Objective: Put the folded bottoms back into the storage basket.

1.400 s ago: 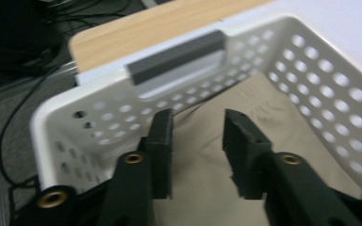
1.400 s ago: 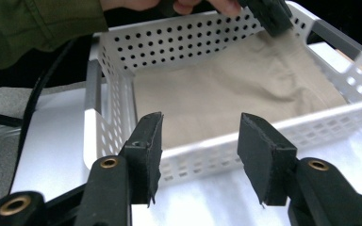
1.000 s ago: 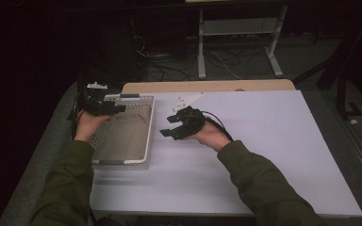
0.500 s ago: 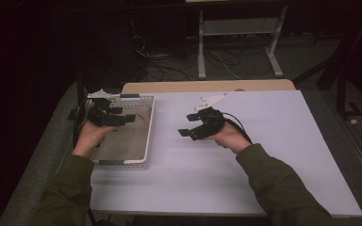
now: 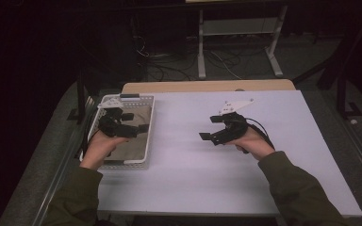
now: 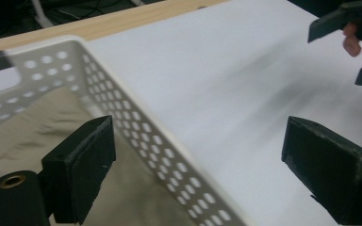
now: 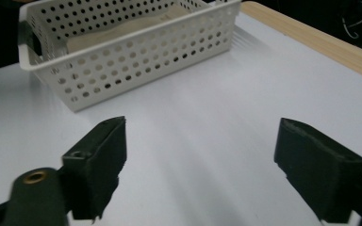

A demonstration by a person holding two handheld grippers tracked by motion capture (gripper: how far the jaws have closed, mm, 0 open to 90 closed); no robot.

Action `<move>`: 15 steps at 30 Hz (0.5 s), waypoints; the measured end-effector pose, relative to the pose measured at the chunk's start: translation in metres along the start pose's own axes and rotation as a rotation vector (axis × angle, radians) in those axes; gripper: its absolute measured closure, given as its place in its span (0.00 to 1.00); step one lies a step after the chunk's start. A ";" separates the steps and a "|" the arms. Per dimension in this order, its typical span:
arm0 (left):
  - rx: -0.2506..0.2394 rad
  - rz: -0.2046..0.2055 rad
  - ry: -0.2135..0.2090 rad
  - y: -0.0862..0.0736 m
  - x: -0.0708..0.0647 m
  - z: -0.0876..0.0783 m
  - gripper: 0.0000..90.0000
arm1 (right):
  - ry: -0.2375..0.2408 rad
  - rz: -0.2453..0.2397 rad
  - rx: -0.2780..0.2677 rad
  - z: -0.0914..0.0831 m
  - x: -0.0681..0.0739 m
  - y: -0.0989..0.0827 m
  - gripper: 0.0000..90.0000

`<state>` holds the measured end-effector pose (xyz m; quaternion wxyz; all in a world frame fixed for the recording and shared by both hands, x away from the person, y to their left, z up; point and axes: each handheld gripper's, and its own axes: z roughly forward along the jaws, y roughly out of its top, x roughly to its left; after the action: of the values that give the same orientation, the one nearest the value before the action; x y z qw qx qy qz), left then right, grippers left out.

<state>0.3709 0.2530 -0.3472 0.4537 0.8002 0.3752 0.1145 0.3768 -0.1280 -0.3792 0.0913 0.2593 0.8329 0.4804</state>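
A white perforated basket [image 5: 150, 127] stands at the table's left with a beige cloth [image 5: 132, 147] lying flat in it. My left gripper [image 5: 134, 122] hovers open above the basket. In the left gripper view one of its jaws is over the cloth [image 6: 28, 127], the other is over bare table, and the basket's rim [image 6: 122, 108] runs between them. My right gripper [image 5: 211, 127] is open over the middle of the table, holding nothing, and points toward the basket [image 7: 122, 56]. It also appears far off in the left gripper view [image 6: 349, 49].
The white tabletop [image 5: 193, 188] has a strip of wood [image 5: 207, 86] along its far edge. Beyond that are a dark floor, cables and a white stand [image 5: 235, 42]. The person's green sleeves come in from the bottom.
The right gripper has moved to the right, away from the basket. The left gripper has drifted nearer and slightly right over the basket. Both stay open.
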 end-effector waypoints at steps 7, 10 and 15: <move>-0.013 0.034 -0.049 -0.006 -0.020 0.005 0.06 | -0.027 0.012 0.002 -0.018 -0.004 -0.017 0.15; -0.017 0.047 -0.077 -0.010 -0.028 0.007 0.03 | -0.033 0.017 0.007 -0.027 -0.006 -0.028 0.12; -0.039 0.067 -0.123 -0.019 -0.043 0.009 0.00 | -0.043 0.036 -0.005 -0.041 -0.007 -0.040 0.06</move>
<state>0.3369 0.2229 -0.3610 0.4874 0.8087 0.3176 0.0877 0.3522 -0.1788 -0.3927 0.1013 0.2841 0.8248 0.4783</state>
